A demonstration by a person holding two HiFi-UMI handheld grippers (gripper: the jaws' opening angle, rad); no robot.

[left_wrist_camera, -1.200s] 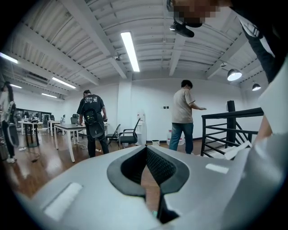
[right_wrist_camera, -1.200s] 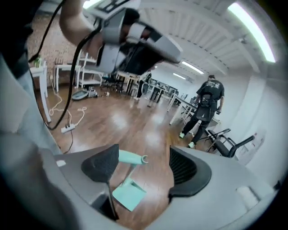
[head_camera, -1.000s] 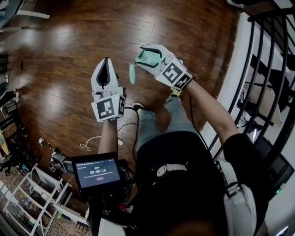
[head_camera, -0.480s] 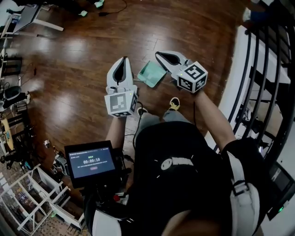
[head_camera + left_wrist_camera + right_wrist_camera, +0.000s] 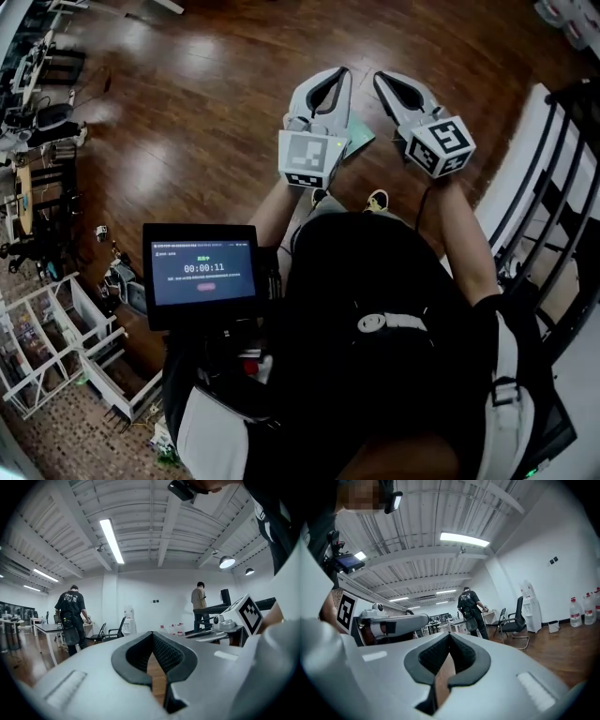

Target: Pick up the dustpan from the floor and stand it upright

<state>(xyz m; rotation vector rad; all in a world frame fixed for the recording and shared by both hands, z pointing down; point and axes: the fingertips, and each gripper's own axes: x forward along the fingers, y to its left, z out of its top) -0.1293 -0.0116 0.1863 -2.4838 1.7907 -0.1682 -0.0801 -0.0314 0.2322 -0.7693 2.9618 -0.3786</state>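
Only a sliver of the teal dustpan (image 5: pixel 360 141) shows on the wooden floor, between and beneath my two grippers; whether it stands upright I cannot tell. My left gripper (image 5: pixel 337 73) is shut and holds nothing. Beside it my right gripper (image 5: pixel 380 77) is shut and empty too. Both are held up side by side in front of the person, clear of the dustpan. In the left gripper view the jaws (image 5: pixel 152 634) meet at the tip, and the right gripper's marker cube (image 5: pixel 248 613) shows at the right. The right gripper view shows its closed jaws (image 5: pixel 450 634).
A black railing (image 5: pixel 572 169) runs along the right. A white shelf rack (image 5: pixel 56 347) and clutter stand at the lower left. A screen (image 5: pixel 202 272) hangs on the person's chest. Across the room are people (image 5: pixel 70 613), desks and an office chair (image 5: pixel 518 620).
A second ago the right gripper stood open at the dustpan; its jaws have since closed empty. Both grippers have risen and drawn together, and now cover most of the dustpan.
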